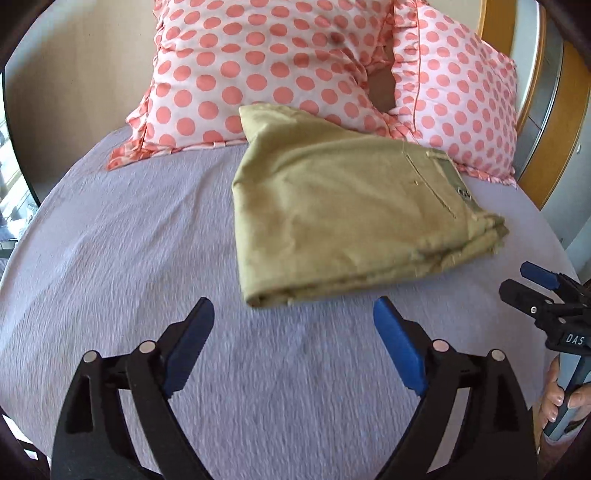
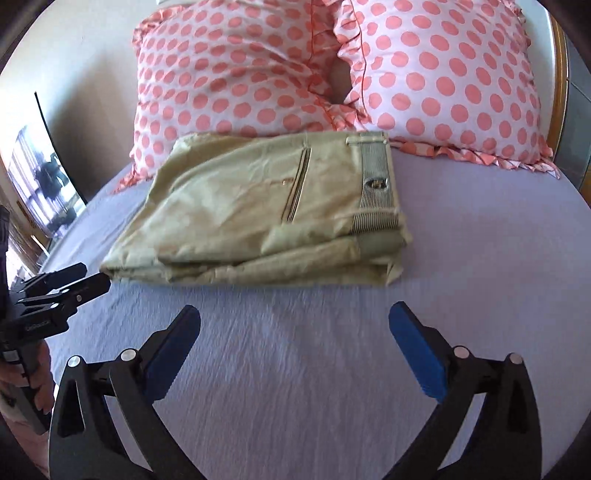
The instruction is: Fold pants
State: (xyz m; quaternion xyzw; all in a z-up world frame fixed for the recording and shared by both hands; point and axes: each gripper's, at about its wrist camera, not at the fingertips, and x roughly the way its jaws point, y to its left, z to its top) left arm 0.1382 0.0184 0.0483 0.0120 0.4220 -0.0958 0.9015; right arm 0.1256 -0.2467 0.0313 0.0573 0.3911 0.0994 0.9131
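Khaki pants lie folded into a thick stack on the lilac bed sheet, back pocket and waistband up; they also show in the right wrist view. My left gripper is open and empty, a short way in front of the stack's near edge. My right gripper is open and empty, also just in front of the stack. The right gripper shows at the right edge of the left wrist view. The left gripper shows at the left edge of the right wrist view, close to the stack's left corner.
Two white pillows with pink dots lean behind the pants at the head of the bed. A wooden headboard stands at the back right. A dark framed window or mirror is on the left.
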